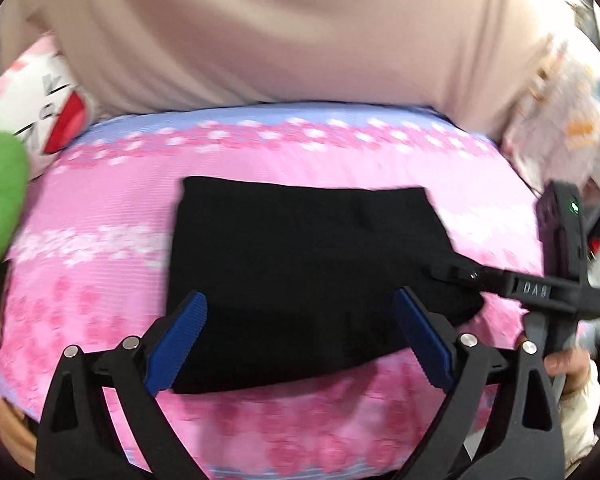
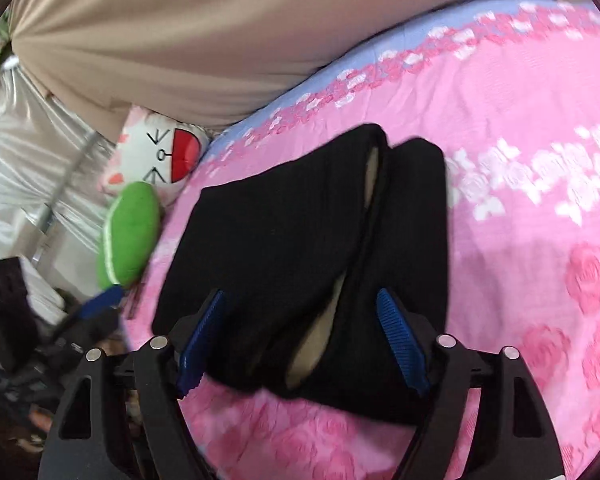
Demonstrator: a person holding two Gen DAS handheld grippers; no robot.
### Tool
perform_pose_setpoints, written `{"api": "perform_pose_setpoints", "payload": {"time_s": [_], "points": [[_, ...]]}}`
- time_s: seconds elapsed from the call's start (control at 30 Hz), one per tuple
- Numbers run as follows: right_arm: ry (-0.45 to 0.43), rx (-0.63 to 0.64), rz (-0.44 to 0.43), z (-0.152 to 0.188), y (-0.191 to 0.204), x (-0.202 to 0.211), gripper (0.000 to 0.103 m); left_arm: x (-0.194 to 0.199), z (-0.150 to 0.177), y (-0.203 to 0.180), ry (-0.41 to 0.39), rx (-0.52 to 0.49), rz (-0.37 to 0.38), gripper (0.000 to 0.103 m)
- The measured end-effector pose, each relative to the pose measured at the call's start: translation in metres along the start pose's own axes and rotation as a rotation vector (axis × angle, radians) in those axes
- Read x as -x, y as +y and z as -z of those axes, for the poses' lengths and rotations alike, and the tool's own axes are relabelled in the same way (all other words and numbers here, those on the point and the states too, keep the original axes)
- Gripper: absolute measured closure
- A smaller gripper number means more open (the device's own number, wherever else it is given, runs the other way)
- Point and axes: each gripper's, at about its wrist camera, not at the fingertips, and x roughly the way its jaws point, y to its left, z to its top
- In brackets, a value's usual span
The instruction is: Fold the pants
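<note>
The black pants [image 1: 300, 264] lie folded into a compact rectangle on the pink flowered bedspread [image 1: 108, 208]. My left gripper [image 1: 300, 340] is open, its blue pads spread wide over the near edge of the bundle. The right gripper's body [image 1: 540, 288] shows at the right edge of the pants in the left wrist view. In the right wrist view the pants [image 2: 284, 240] show folded layers with pale lining in the gaps. My right gripper [image 2: 300, 340] is open, with its jaws on either side of the near end of the bundle and gripping nothing.
A green plush [image 1: 0, 204] and a white cat-face pillow [image 2: 164, 156] lie at the bed's left edge. A beige curtain or cloth [image 1: 300, 32] hangs behind the bed. A patterned cloth [image 1: 560, 128] lies at the far right. Clutter [image 2: 16, 320] lies beside the bed.
</note>
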Motion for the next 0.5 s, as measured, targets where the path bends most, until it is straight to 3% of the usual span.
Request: {"api": "perform_pose_setpoints", "payload": {"time_s": [0.07,0.13,0.3,0.43,0.5], "points": [[-0.001,0.044,0.067,-0.010,0.011,-0.001,0.088,-0.001,-0.004,0.016,0.002,0.046,-0.031,0.010],[-0.030,0.053,-0.009,-0.021,0.019,0.015,0.090,-0.001,-0.007,0.033,-0.003,0.089,-0.062,0.010],[-0.114,0.191,0.069,-0.018,0.050,0.057,0.091,-0.005,-0.007,0.048,-0.004,0.124,-0.100,0.010],[0.016,0.097,0.193,0.003,-0.005,0.008,0.086,-0.029,0.001,0.041,0.045,0.108,-0.103,0.010],[-0.014,-0.016,0.088,0.005,-0.023,0.014,0.084,-0.041,0.003,0.037,0.079,0.095,-0.093,0.010]]}}
